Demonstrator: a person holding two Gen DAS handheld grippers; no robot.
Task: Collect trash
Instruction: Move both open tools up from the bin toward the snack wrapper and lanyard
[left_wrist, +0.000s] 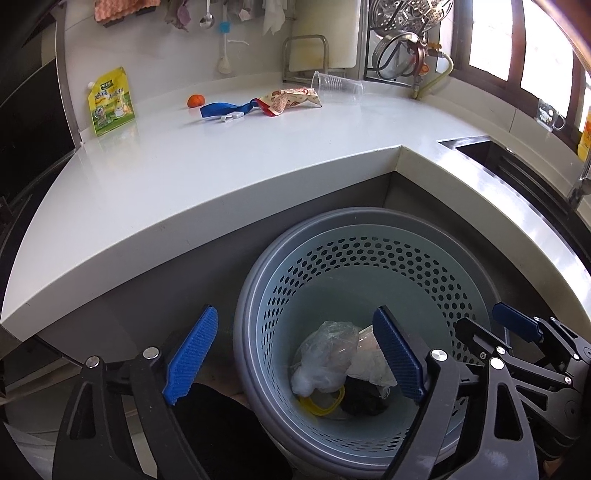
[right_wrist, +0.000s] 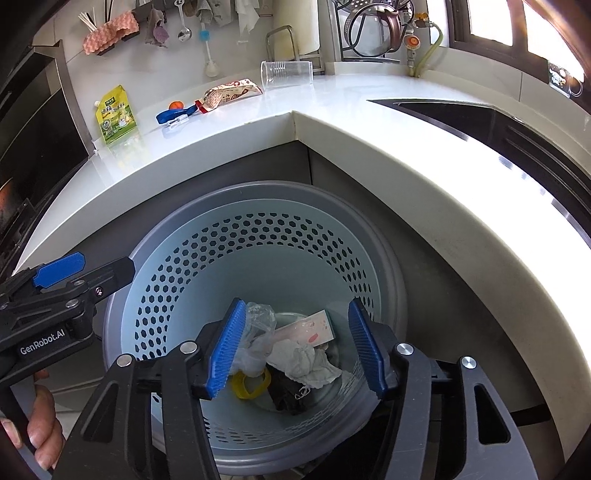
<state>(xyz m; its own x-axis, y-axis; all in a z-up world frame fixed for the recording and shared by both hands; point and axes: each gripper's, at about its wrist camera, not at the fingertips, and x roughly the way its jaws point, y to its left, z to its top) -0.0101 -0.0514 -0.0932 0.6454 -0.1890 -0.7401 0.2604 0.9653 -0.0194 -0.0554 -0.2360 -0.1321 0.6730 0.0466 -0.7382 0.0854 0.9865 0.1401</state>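
Both grippers, L (left_wrist: 295, 354) & R (right_wrist: 295, 350), hang over bin (right_wrist: 177, 266), jaws wide, nothing held. Remaining trash, wrapper (left_wrist: 291, 99) & cup (left_wrist: 338, 86), lies up ahead on counter (left_wrist: 184, 173), long axes left-right; L looks nearer.

Bin (right_wrist: 177, 258) mouth open above; counter (right_wrist: 369, 147) edge overhangs its far rim.

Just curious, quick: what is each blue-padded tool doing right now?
Left tool: open, holding nothing.
Right tool: open, holding nothing.
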